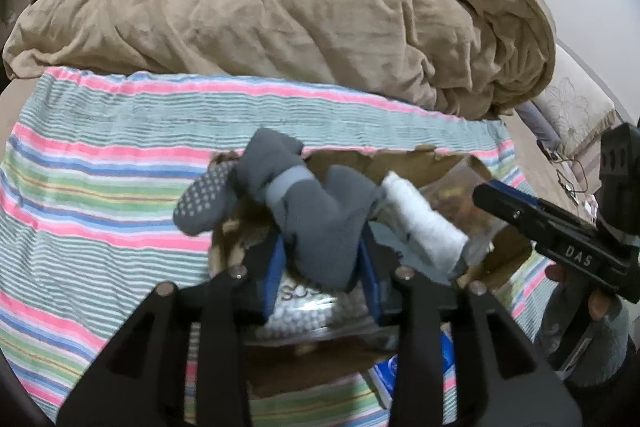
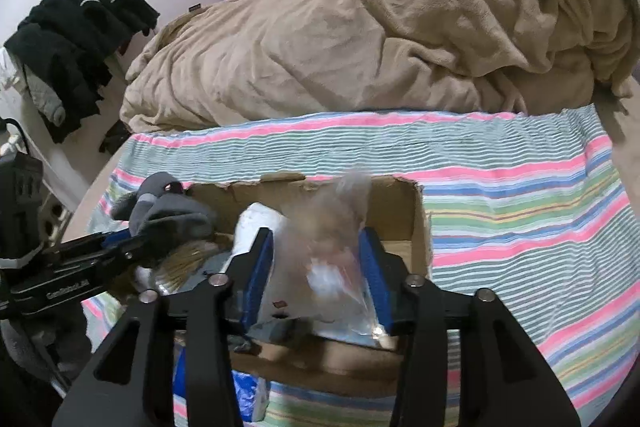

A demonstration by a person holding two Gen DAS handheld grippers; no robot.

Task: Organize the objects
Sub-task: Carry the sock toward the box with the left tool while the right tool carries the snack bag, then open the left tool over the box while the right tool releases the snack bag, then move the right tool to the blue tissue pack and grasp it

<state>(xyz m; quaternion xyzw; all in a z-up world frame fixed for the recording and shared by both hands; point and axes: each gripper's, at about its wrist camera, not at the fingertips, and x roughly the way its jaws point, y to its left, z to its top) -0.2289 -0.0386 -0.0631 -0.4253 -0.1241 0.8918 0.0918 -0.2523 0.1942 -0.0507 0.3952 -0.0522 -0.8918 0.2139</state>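
Two grippers over one bed, and both are loaded! Biggest first: the tan blanket (image 1: 280, 19) heaped at twelve o'clock, then the striped sheet (image 1: 100, 155) spread across the bed below it. On that sheet sits the torn box (image 2: 416, 223), open on top and already crowded.

Left gripper (image 1: 324, 267) is pinching a grey sock (image 1: 320, 223) between its blue pads, right above the box. Its long axis runs from five o'clock up to ten, the dotted sole pointing out past the box's left edge at nine o'clock. A white roll (image 1: 424, 223) lies just beside it at three o'clock, inside the box.

Right gripper (image 2: 316, 279) is clamped on a clear bag (image 2: 320, 227), blurred, standing up toward twelve o'clock over the box's middle; contents too smeared to name.

The key relation, I'd say: the sock hangs directly above the box, so the left gripper is nearest the drop, though that overhanging toe may catch the rim.
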